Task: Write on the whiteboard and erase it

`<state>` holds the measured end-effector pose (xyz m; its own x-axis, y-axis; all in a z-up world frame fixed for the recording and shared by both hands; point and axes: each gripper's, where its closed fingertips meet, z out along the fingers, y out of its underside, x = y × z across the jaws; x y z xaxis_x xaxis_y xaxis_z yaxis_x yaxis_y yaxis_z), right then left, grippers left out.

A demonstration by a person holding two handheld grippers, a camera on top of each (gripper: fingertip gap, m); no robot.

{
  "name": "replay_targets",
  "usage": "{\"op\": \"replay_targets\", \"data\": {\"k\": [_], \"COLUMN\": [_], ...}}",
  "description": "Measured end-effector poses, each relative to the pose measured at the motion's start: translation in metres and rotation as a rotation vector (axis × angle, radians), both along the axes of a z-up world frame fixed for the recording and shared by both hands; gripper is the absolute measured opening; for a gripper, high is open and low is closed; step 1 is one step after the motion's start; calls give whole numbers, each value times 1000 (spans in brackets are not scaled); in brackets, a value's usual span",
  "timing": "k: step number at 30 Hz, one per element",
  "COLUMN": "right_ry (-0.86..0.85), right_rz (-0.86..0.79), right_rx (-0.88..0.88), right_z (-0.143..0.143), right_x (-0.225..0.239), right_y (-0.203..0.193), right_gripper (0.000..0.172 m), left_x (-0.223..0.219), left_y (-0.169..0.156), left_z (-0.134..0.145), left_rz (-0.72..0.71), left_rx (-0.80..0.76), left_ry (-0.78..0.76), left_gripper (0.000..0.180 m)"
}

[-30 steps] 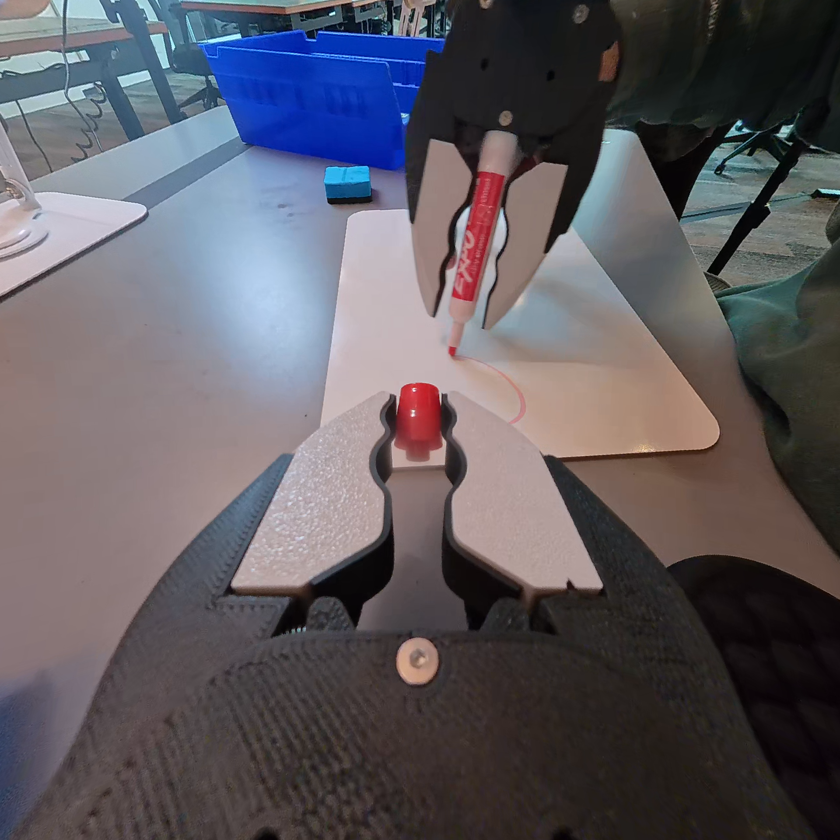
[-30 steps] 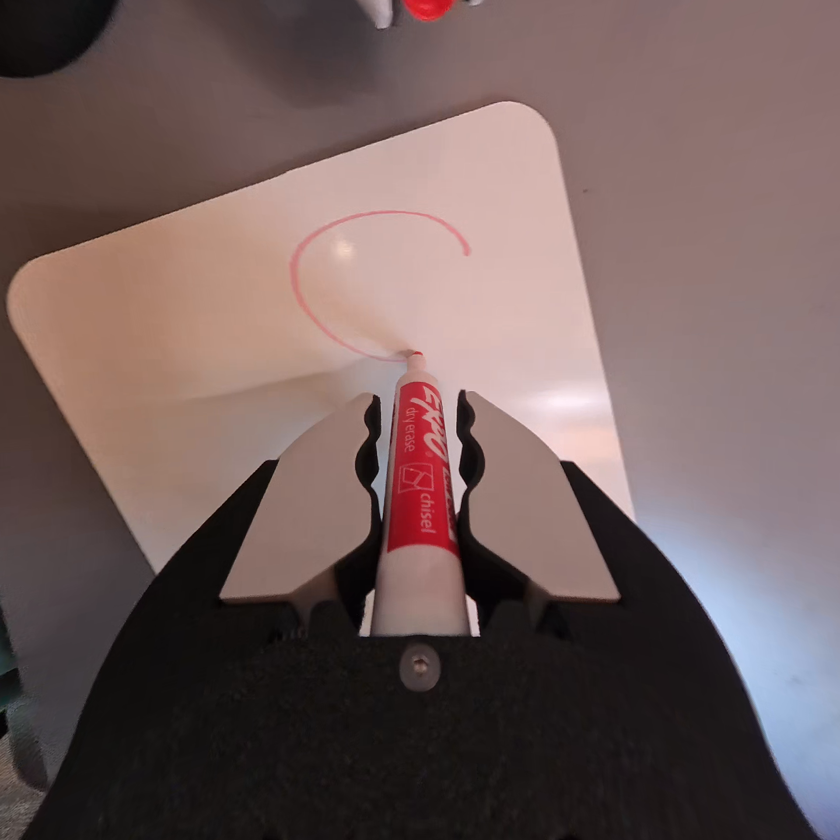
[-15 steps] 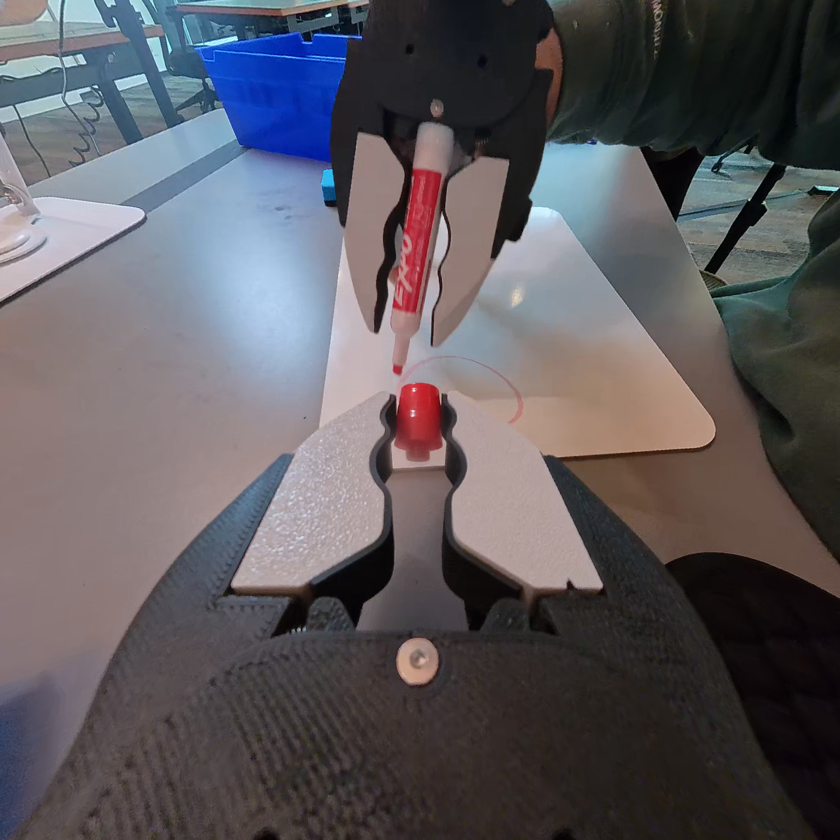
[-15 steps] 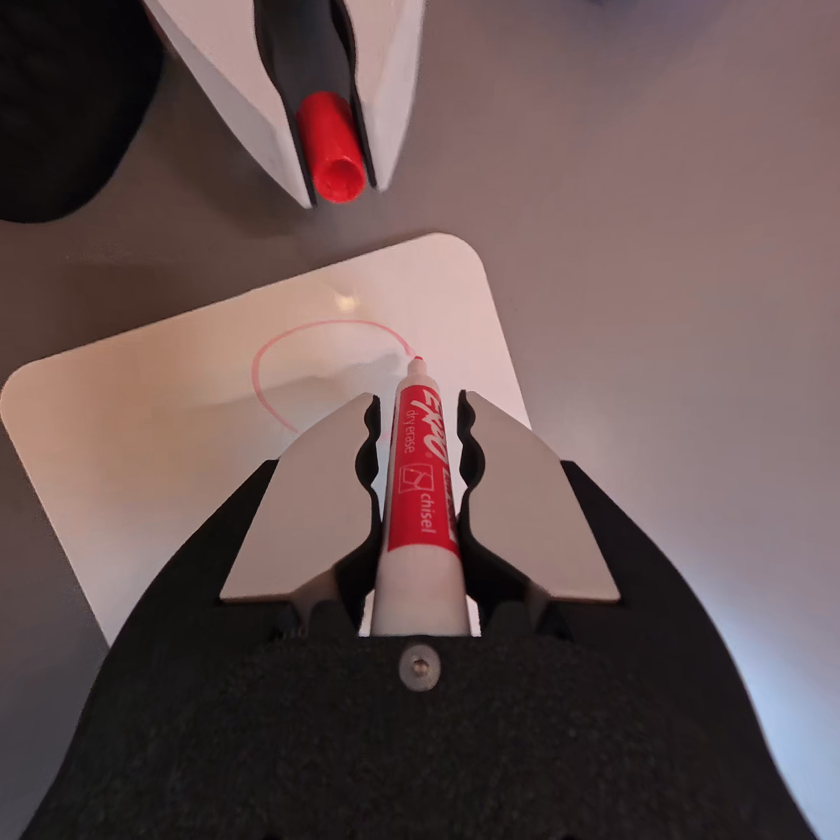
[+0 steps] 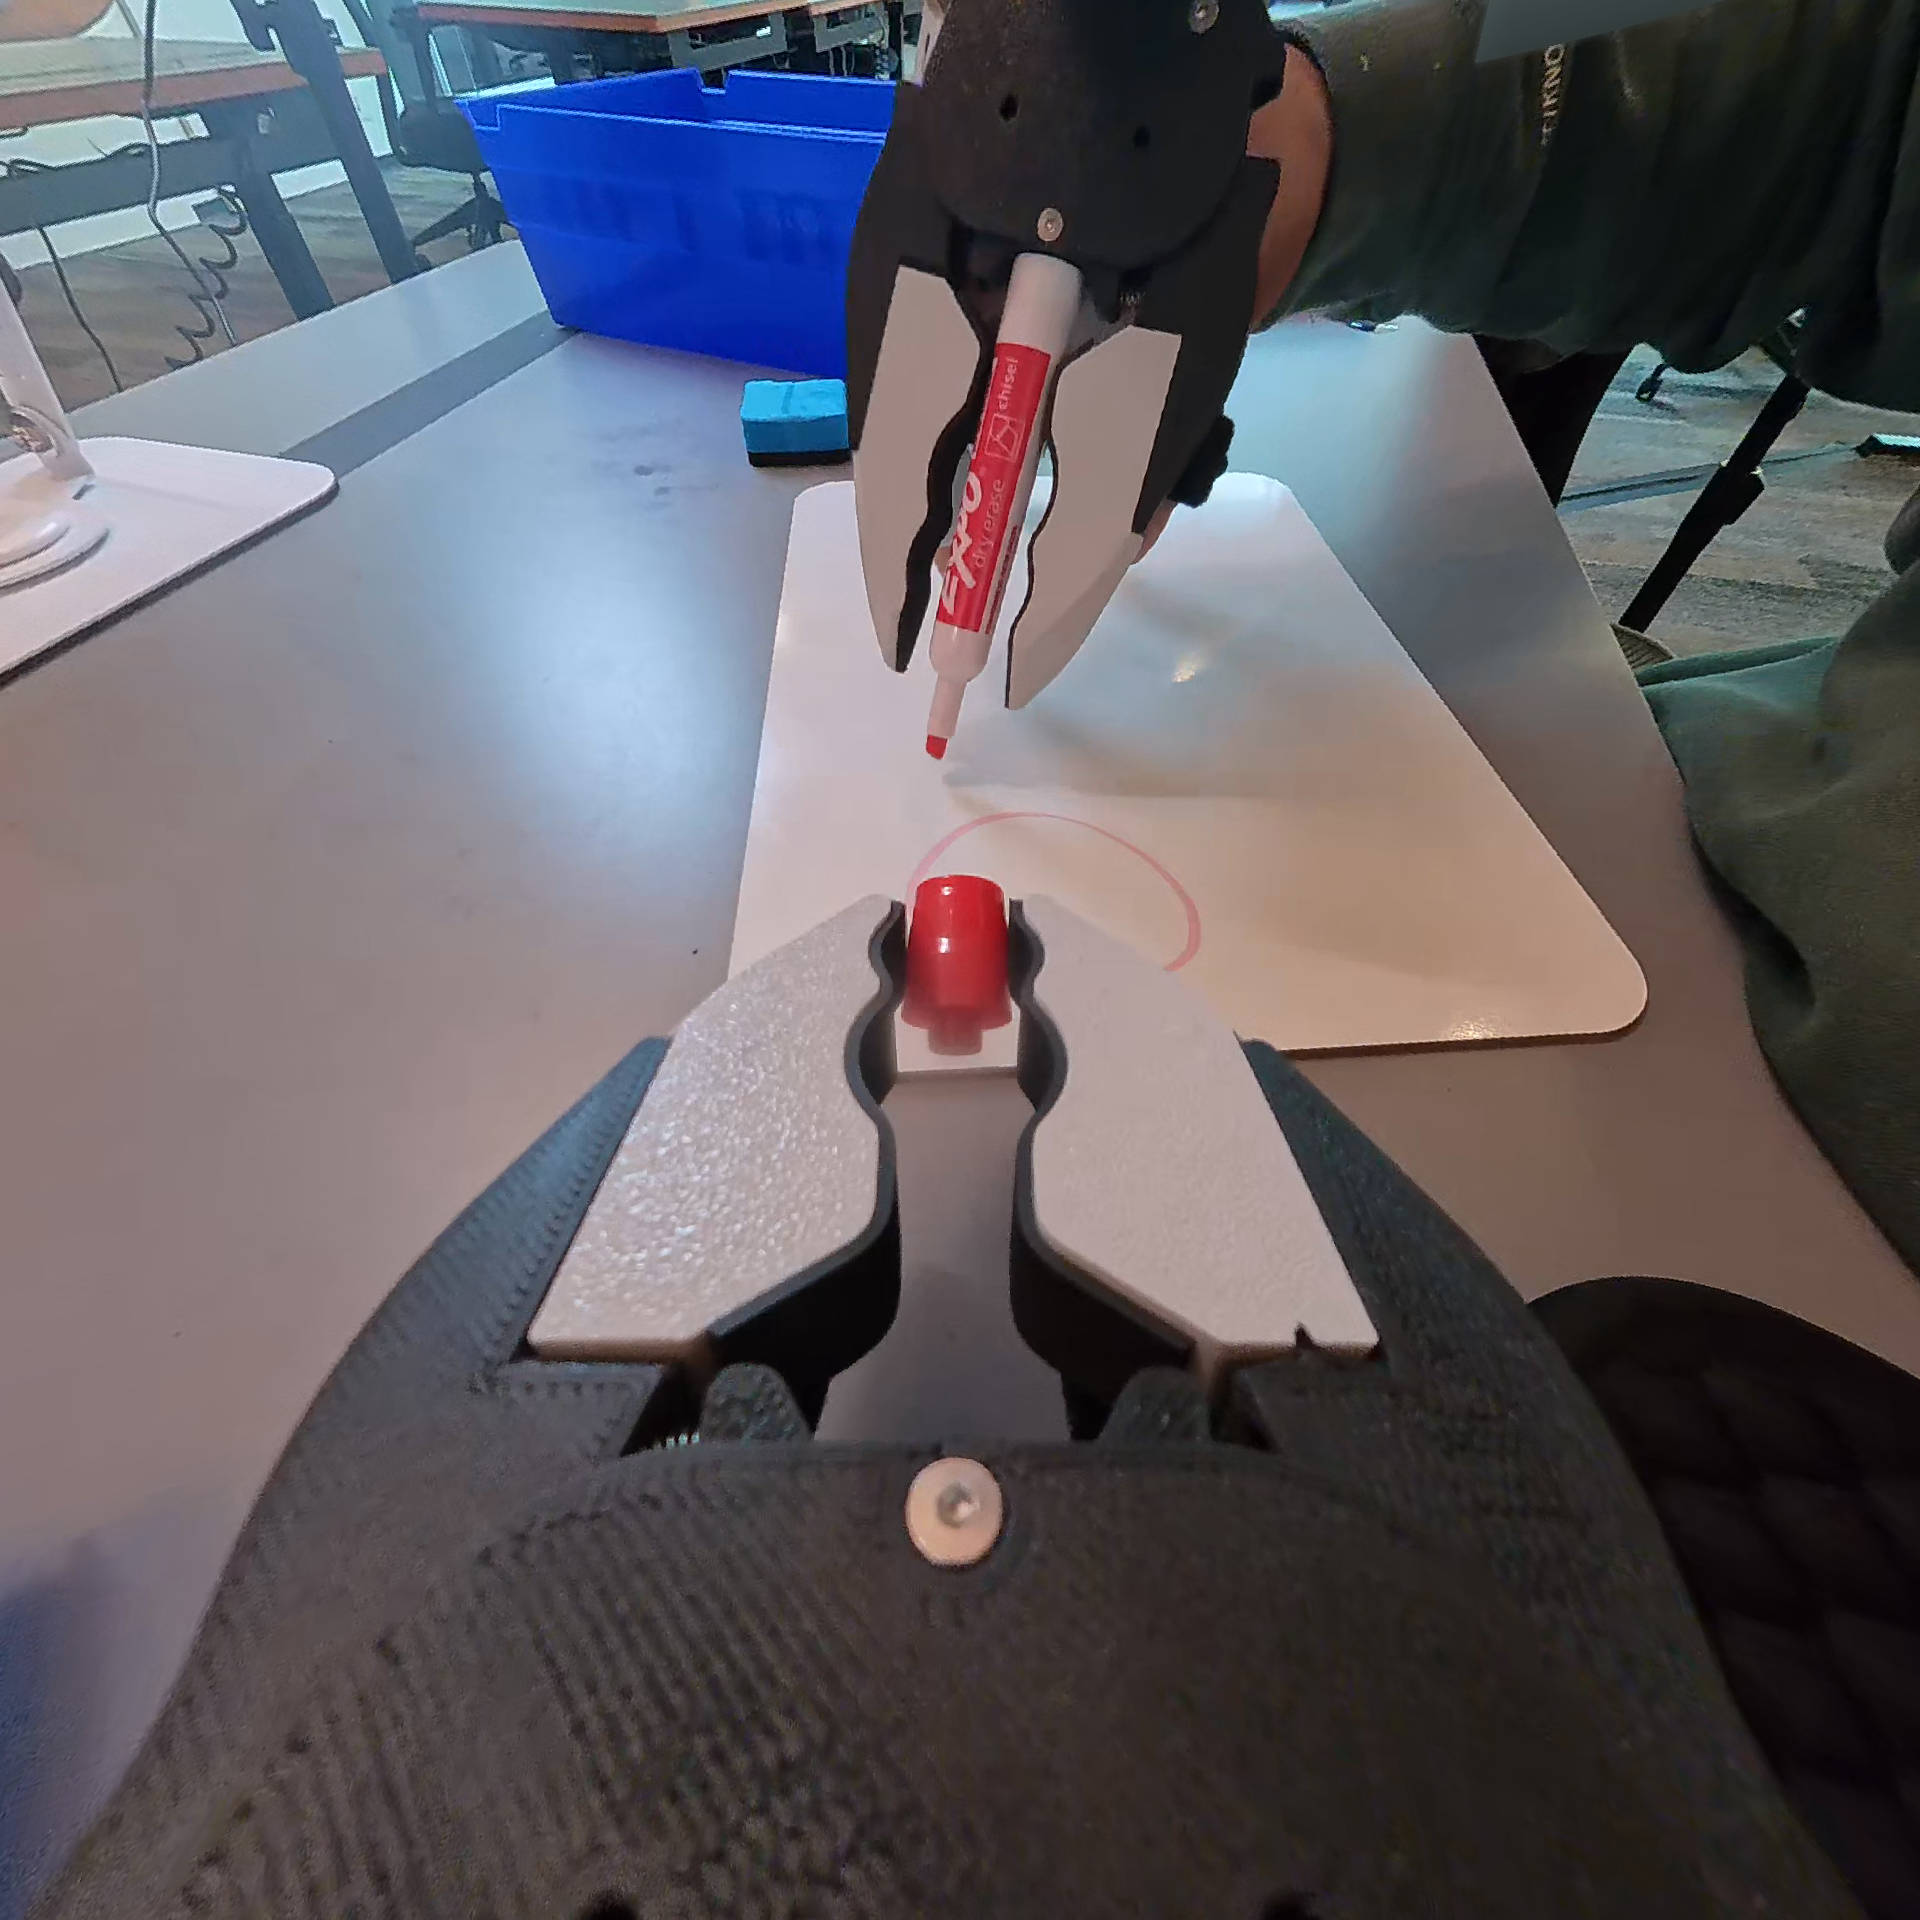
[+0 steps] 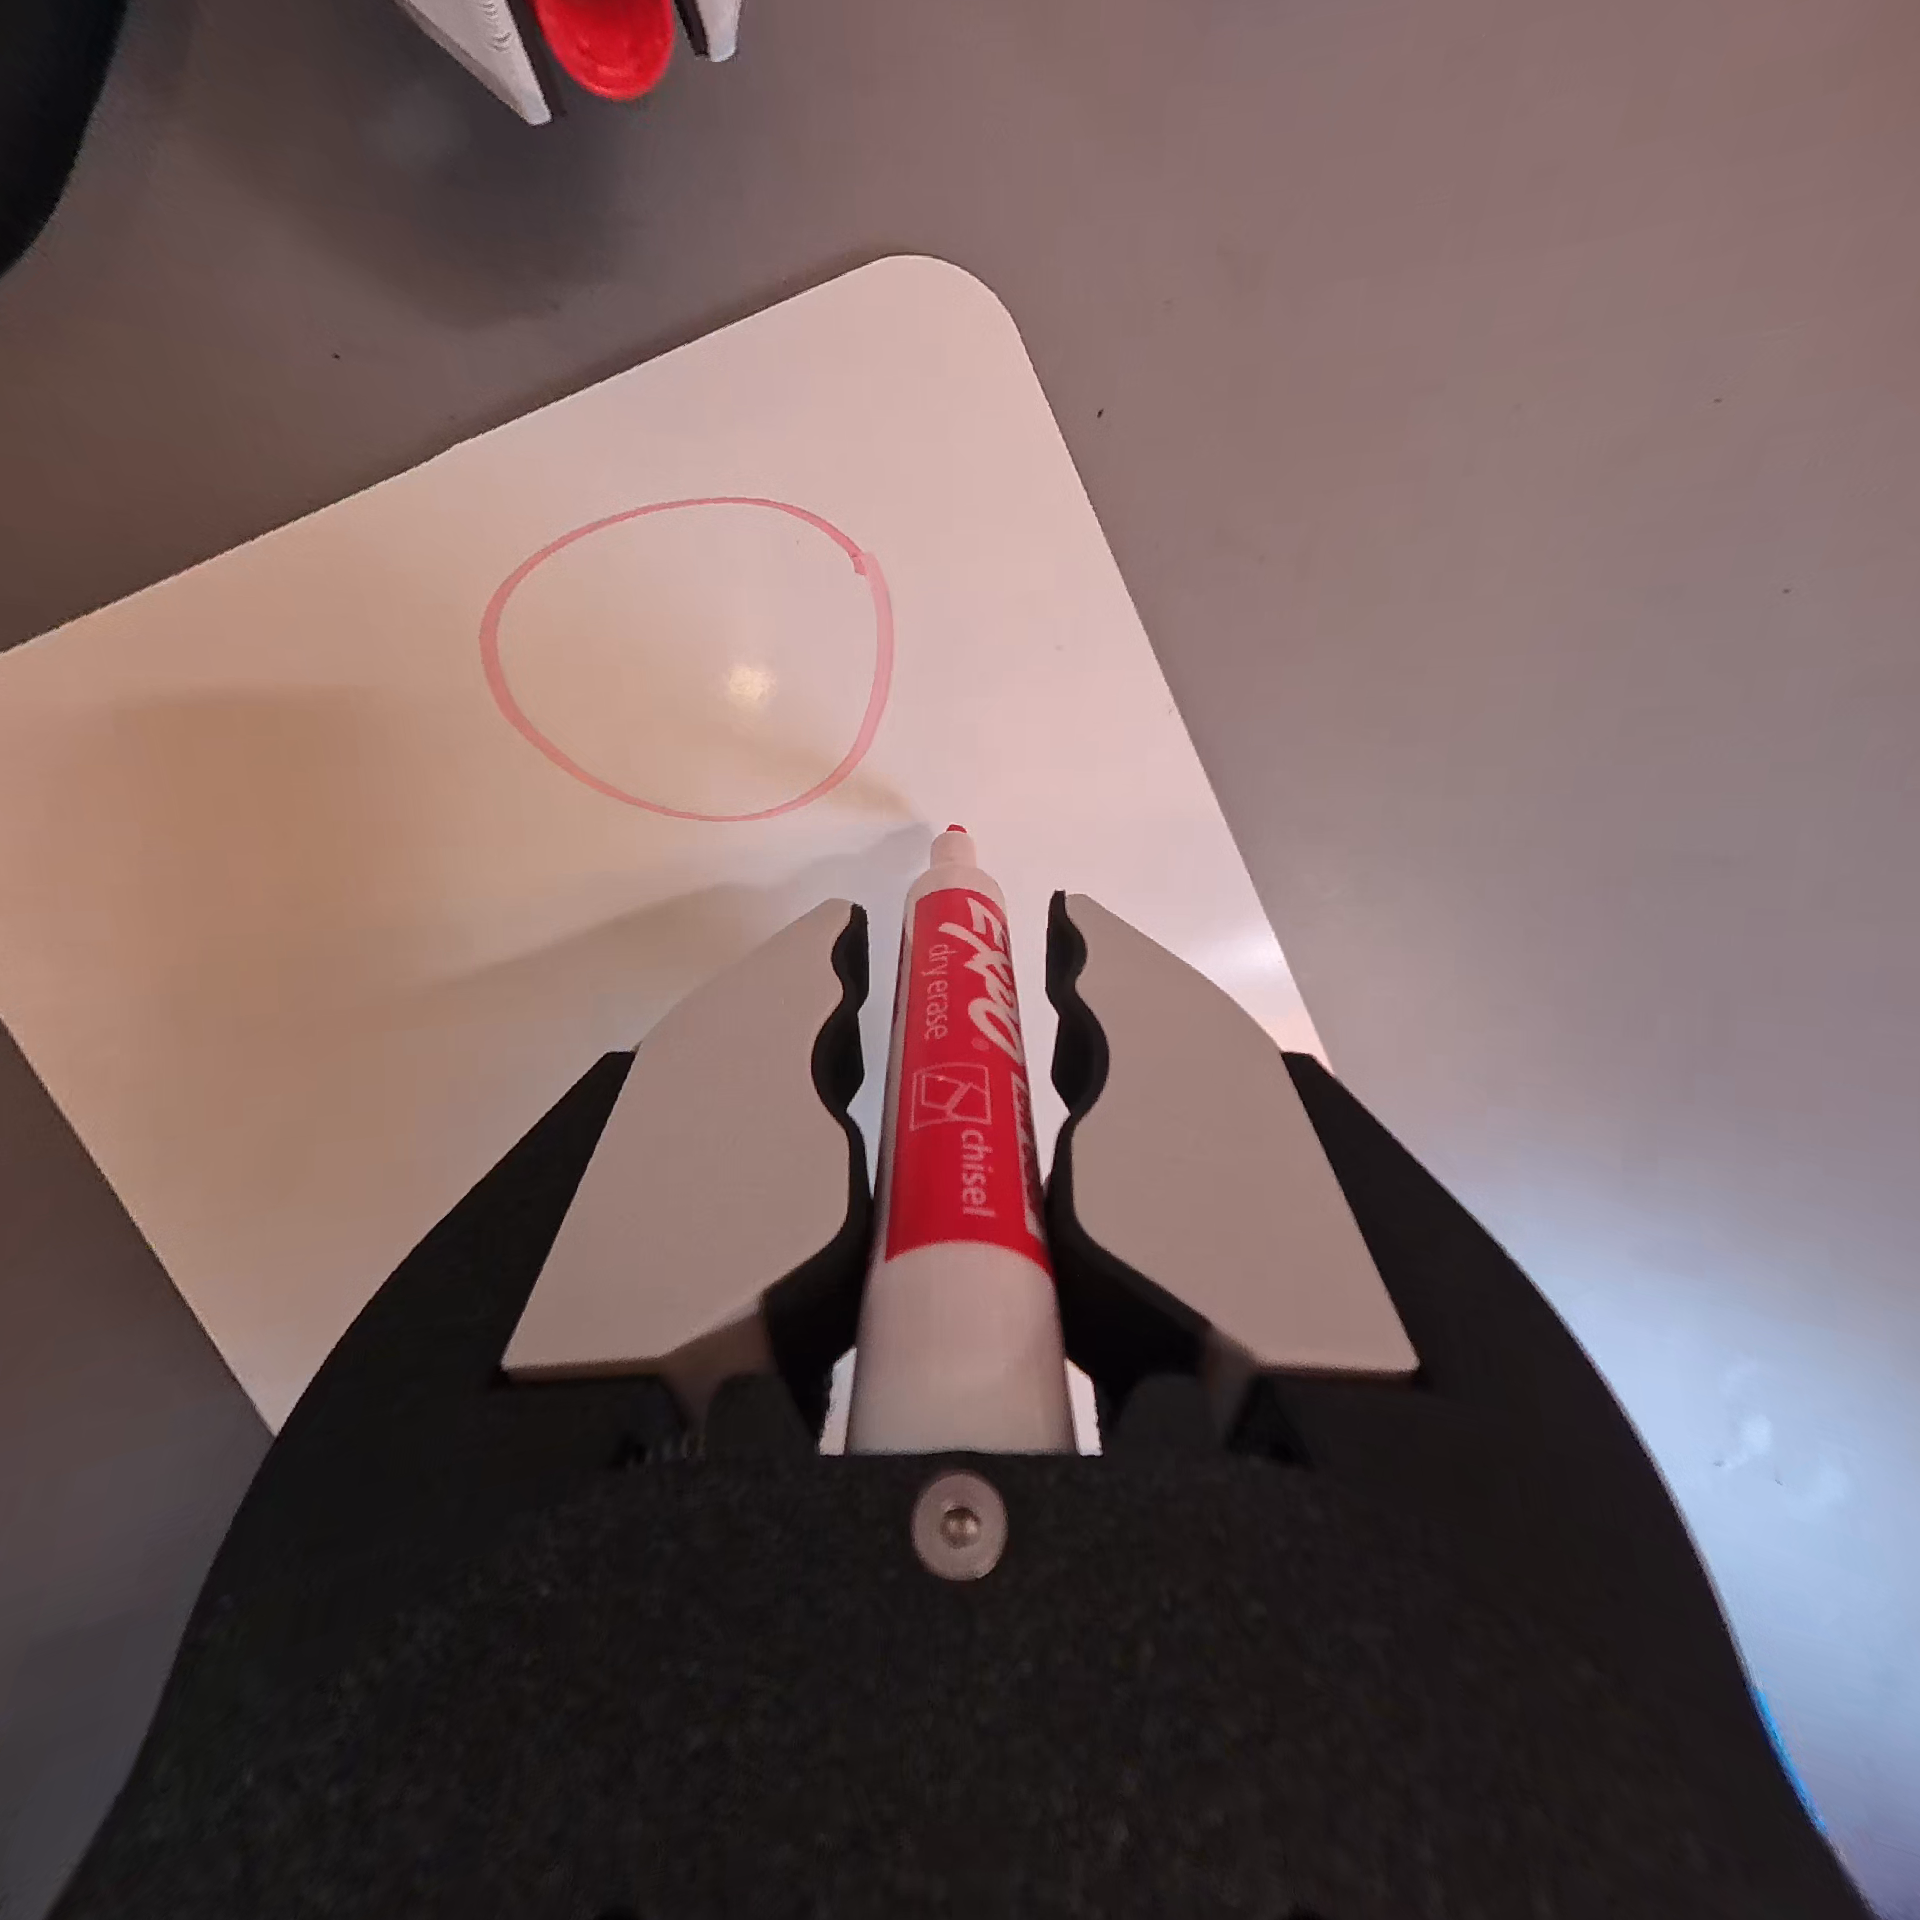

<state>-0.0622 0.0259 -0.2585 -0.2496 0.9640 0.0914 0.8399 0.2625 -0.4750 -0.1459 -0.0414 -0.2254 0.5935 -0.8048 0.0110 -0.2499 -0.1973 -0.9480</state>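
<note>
A grey table [image 5: 416,727] carries everything, and a white whiteboard [image 5: 1351,831] lies flat on it with a closed red circle [image 6: 686,660] drawn near one corner. A blue bin [image 5: 675,208] stands at the far side of the table, and a blue eraser [image 5: 795,421] rests just beyond the board's far edge, well apart from both tools.

The right gripper [image 6: 956,925] is closed on a red and white marker [image 6: 961,1122]; the barrel is seen seated deep between the fingers, gripped toward their base, while the fingertips stand slightly clear of it. The marker's tip [image 6: 954,831] is held just above the board, beside the circle and not touching the line.

The left gripper [image 5: 956,935] is closed on the small red cap [image 5: 954,956], with both pads pressed against its sides and its open end turned toward the marker.

The writing appears to be finished, so recapping is judged to be the step in hand. It would be done well if the marker were brought into line with the cap's axis before any push, the tip kept off the board so that no stray mark is left, and the cap held steady while the marker is pressed straight in. Afterwards the eraser would have to be fetched.
</note>
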Motion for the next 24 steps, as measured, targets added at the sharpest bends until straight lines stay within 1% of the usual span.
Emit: {"op": "replay_targets", "data": {"k": [15,19,24], "right_ry": [-26,-54,-88], "right_rz": [-5,15,56], "right_rx": [5,-9,-20], "right_z": [-6,-6,-6], "right_x": [-6,5,24], "right_y": [6,-7,-33], "right_gripper": [35,36,33], "left_x": [-1,-2,-3], "left_y": [0,1,2], "left_z": [0,0,2], "left_rz": [-5,3,8], "left_rx": [24,21,33], "left_ry": [24,22,14], "left_gripper": [18,18,18]}}
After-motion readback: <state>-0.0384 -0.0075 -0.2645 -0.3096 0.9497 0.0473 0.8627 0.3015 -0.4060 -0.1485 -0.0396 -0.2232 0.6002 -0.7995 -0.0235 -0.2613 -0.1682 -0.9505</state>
